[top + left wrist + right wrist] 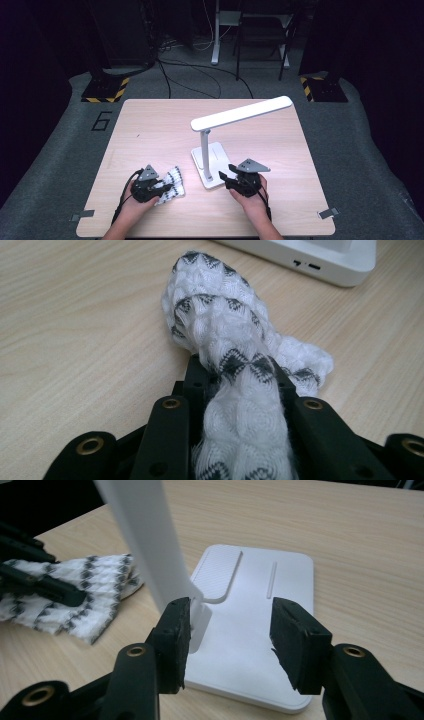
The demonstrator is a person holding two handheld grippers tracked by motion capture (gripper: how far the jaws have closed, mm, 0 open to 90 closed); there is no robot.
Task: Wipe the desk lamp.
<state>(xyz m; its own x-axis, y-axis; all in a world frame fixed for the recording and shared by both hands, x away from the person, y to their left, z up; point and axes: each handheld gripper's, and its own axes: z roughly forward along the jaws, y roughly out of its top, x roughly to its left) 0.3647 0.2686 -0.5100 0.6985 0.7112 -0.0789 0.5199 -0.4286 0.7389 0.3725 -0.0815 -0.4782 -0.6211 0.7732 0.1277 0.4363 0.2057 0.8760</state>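
Note:
A white knitted cloth point(173, 181) with dark zigzag bands lies bunched on the wooden table point(150, 130), at the front left. My left gripper point(161, 188) is shut on it. In the left gripper view a fold of the cloth point(215, 310) is pinched between the black jaws of the left gripper point(240, 367). A white desk lamp point(212, 155) stands mid-table with its long head point(242, 114) raised. My right gripper point(226, 173) is open at the front of the lamp's base. The right gripper point(230, 630) has its jaws apart over the base point(250, 580), one fingertip point(175, 625) beside the stem point(145, 535).
The lamp's base point(320, 257) lies just beyond the cloth. The cloth point(85, 585) and left gripper point(40, 580) sit left of the stem. Past the table's far edge are floor cables point(200, 75) and stands with yellow-black tape point(105, 90).

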